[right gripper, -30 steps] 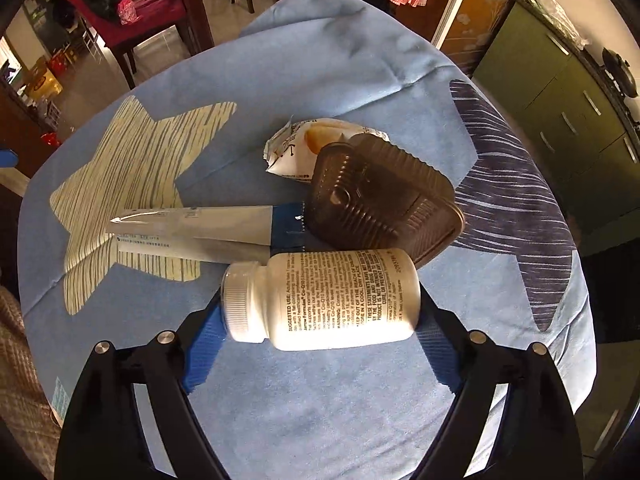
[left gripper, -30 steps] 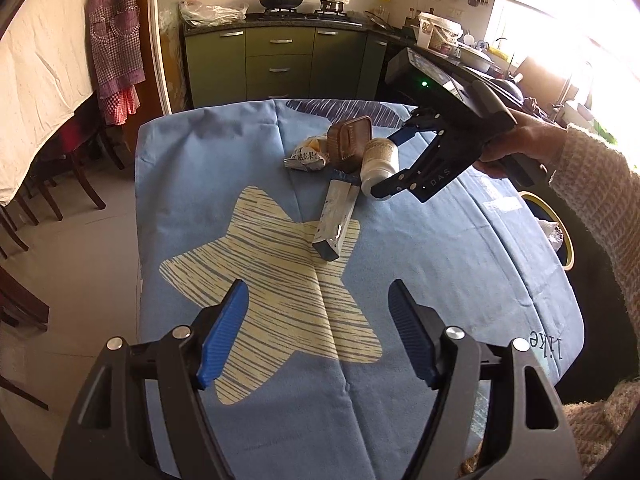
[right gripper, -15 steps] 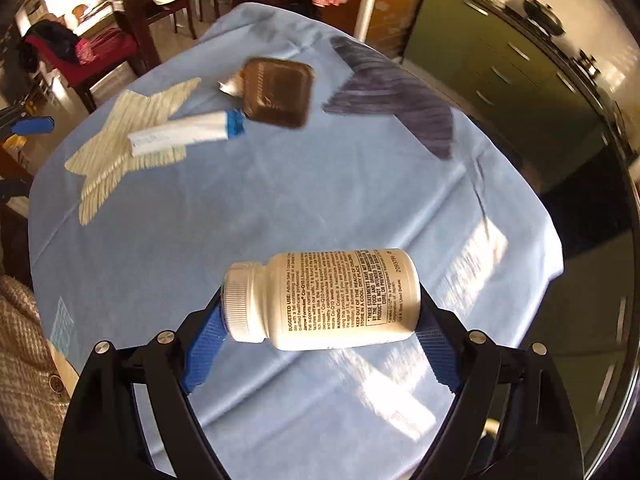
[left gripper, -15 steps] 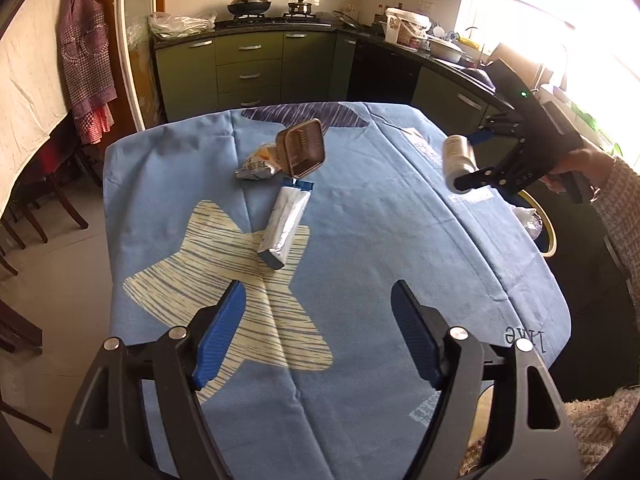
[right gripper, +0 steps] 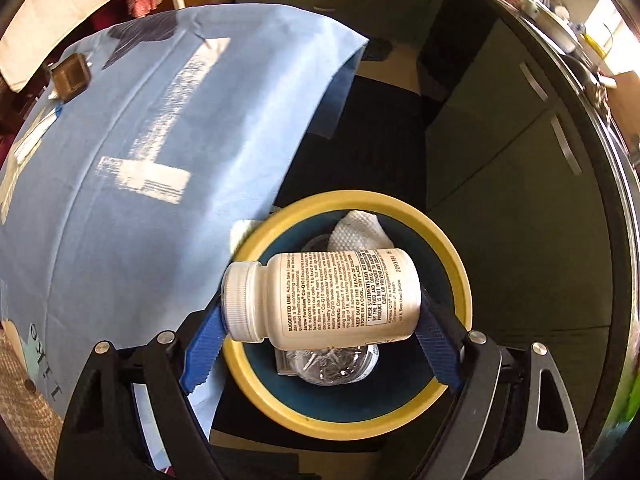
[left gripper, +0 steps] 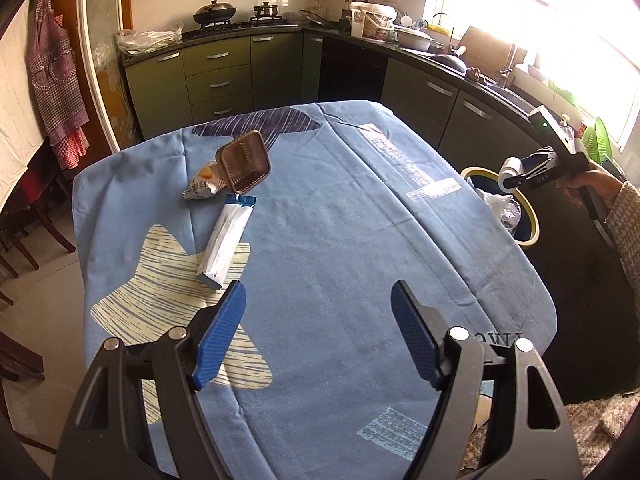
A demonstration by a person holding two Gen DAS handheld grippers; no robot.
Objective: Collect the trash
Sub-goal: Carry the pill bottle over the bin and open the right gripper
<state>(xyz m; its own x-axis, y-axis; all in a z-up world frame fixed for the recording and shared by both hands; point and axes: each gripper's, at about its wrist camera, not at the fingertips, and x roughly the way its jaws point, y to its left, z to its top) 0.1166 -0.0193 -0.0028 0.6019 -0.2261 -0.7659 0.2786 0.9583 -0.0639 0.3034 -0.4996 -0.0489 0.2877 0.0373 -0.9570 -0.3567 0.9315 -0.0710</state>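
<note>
Your pill bottle has swung off the desk since the earlier frame and now hangs over the yellow-rimmed bin, clamped end to end by your right gripper. You're at the drop step, I'd say: let those jaws spread over the bin. Your left gripper waits with jaws wide and empty, the tube, brown tray and wrapper farther from the bin.

We are looking at a table wearing a blue star-printed cloth, with a brown tray, a crumpled wrapper and a white tube lying clustered on it.
</note>
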